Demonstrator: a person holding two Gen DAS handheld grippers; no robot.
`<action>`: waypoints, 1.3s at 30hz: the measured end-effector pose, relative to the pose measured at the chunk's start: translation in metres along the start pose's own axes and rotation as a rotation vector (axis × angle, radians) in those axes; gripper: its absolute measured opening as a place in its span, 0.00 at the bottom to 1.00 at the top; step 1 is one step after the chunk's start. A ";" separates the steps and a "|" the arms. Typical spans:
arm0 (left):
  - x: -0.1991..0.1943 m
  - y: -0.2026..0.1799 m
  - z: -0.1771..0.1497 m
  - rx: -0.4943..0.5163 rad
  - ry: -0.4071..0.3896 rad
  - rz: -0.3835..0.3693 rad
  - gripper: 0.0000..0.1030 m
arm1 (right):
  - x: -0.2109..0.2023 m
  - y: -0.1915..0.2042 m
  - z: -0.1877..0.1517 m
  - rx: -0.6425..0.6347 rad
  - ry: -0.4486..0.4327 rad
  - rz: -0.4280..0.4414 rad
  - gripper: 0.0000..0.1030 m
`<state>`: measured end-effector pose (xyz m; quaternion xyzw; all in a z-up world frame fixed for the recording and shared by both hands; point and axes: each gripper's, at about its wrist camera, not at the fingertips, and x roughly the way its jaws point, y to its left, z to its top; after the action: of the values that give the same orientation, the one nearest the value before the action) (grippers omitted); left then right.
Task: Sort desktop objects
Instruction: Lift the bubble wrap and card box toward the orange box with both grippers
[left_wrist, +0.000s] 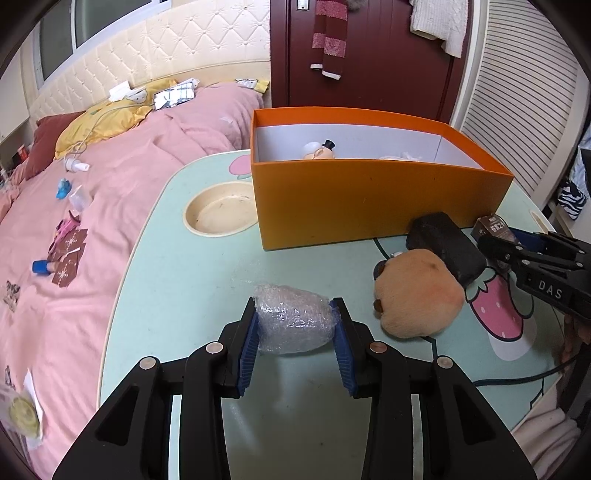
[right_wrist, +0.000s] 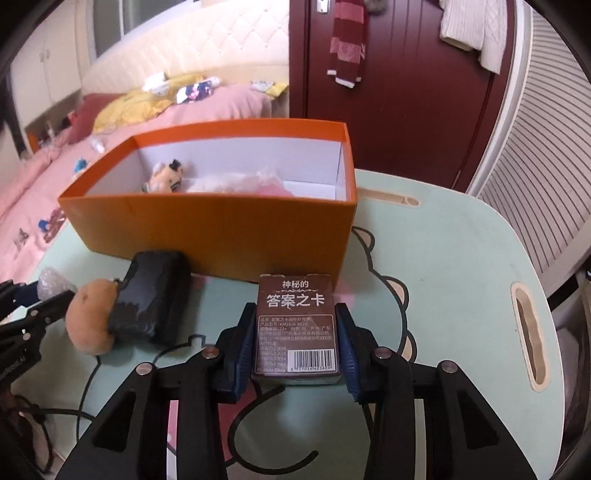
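Nearest the orange box's (left_wrist: 369, 199) front wall on the left side, the left gripper (left_wrist: 295, 332) has its jaws clenched on a bubble-wrapped bundle (left_wrist: 293, 319), one blue pad against each flank, the bundle low over the table (left_wrist: 177, 280) or resting on it; which, I cannot tell. The right gripper (right_wrist: 297, 339) has its jaws clamped on a brown card deck (right_wrist: 295, 325), pads on its two long edges, the deck's far end pointing at the box and just short of its front wall.

Between the two grippers, in front of the box, lie a tan plush toy (left_wrist: 417, 295) and a black wrapped block (left_wrist: 447, 247); the block touches the plush and sits close against the box's wall.

Inside the box a small doll with a black hat (right_wrist: 168, 177) and some pale soft items already rest on the white floor.

The step in hand looks like carrying both held things into the box. To do it well, lift each clear of the orange rim before moving forward. Keep the squeeze on the bundle light, since the wrap will likely give and slip. Lower the deck toward the free right end, away from the doll, and release only once it is down inside.
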<state>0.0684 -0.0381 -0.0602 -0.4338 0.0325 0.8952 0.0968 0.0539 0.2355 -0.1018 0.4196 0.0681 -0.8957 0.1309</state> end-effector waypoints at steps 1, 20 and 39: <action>0.000 0.000 0.000 0.000 0.000 0.000 0.37 | -0.001 0.000 -0.001 -0.001 -0.006 0.008 0.38; 0.001 -0.001 0.000 0.002 -0.007 0.003 0.37 | 0.001 0.000 -0.013 0.000 -0.015 0.015 0.38; -0.004 -0.006 0.000 0.026 -0.013 -0.023 0.37 | -0.002 0.003 -0.013 0.014 -0.028 0.001 0.38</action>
<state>0.0720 -0.0330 -0.0565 -0.4268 0.0386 0.8964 0.1129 0.0658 0.2360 -0.1084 0.4081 0.0597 -0.9018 0.1293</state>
